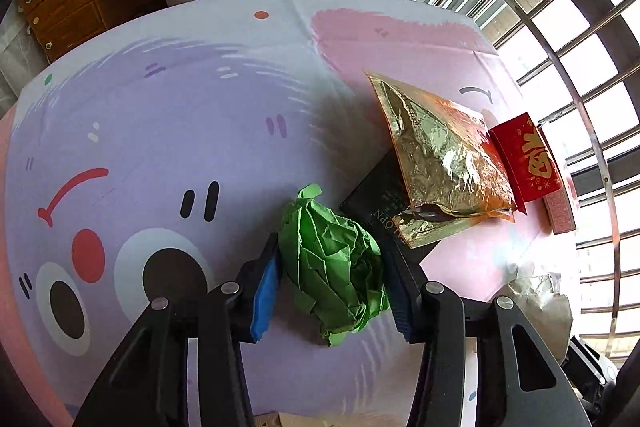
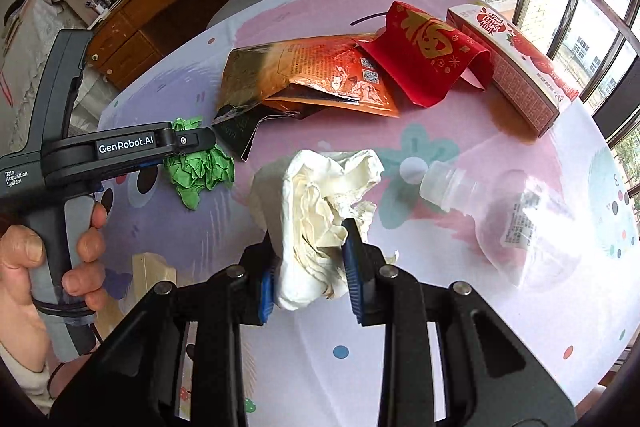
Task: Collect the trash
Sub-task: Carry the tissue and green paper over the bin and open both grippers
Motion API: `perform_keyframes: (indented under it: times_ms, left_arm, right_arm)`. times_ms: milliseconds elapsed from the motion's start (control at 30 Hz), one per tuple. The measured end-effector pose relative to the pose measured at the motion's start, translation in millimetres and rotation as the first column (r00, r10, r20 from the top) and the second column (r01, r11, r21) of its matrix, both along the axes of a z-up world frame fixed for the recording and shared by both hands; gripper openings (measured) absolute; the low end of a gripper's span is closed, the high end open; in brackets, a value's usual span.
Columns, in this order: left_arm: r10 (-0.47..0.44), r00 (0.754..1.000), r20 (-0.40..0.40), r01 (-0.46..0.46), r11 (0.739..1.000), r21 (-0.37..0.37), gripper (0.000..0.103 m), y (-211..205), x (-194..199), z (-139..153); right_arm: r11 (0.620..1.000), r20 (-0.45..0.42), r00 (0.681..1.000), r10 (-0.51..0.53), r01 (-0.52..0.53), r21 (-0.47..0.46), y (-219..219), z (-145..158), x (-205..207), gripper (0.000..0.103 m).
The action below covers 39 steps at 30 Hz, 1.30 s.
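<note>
Both crumpled: green paper [image 1: 334, 267], white tissue [image 2: 320, 223].

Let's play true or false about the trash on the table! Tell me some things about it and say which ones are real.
1. The left claw has crumpled green paper between its fingers. True.
2. The right claw holds a blue sponge. False: it grips a wad of white tissue.
3. The clear plastic bottle lies on its side on the table. True.
4. The red envelope sits on top of the green paper. False: it lies further back, beside the gold foil bag.
5. The pink carton stands upright. False: it lies on its side.
</note>
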State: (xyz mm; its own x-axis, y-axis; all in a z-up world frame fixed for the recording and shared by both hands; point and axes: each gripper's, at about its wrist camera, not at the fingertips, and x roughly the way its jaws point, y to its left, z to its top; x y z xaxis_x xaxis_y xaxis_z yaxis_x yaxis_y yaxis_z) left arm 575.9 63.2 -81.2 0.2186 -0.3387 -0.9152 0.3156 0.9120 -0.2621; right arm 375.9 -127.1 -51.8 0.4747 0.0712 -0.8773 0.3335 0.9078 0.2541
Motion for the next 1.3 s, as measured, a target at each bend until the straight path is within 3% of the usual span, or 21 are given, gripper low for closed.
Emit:
perform_keyframes:
  times_ms: [333, 600, 800, 1033, 1300]
  left_arm:
    - [0.034, 0.991, 0.132, -0.032, 0.999, -0.012, 0.040, 12, -67, 60]
    - [0.113, 0.970, 0.213, -0.115, 0.993, -0.004, 0.040, 17, -191, 121]
    - [0.211, 0.937, 0.277, -0.226, 0.974, 0.022, 0.040, -4, -319, 147]
    - [0.330, 0.895, 0.299, -0.359, 0.932, 0.045, 0.040, -35, -456, 148]
    - [0.331, 0.901, 0.280, -0.379, 0.915, 0.136, 0.040, -57, -562, 138]
  right_arm:
    - [0.997, 0.016, 0.997, 0.080, -0.080, 0.004, 3, 14, -19, 0.025]
    - [0.967, 0.072, 0.964, 0.255, -0.256, 0.012, 0, 47, -74, 0.025]
    - [0.895, 0.119, 0.887, 0.446, -0.445, -0.034, -3, 72, -152, 0.025]
    - [0.798, 0.107, 0.791, 0.602, -0.602, -0.042, -13, 77, -252, 0.025]
    - [0.727, 0.068, 0.725, 0.686, -0.687, -0.002, -22, 67, -338, 0.025]
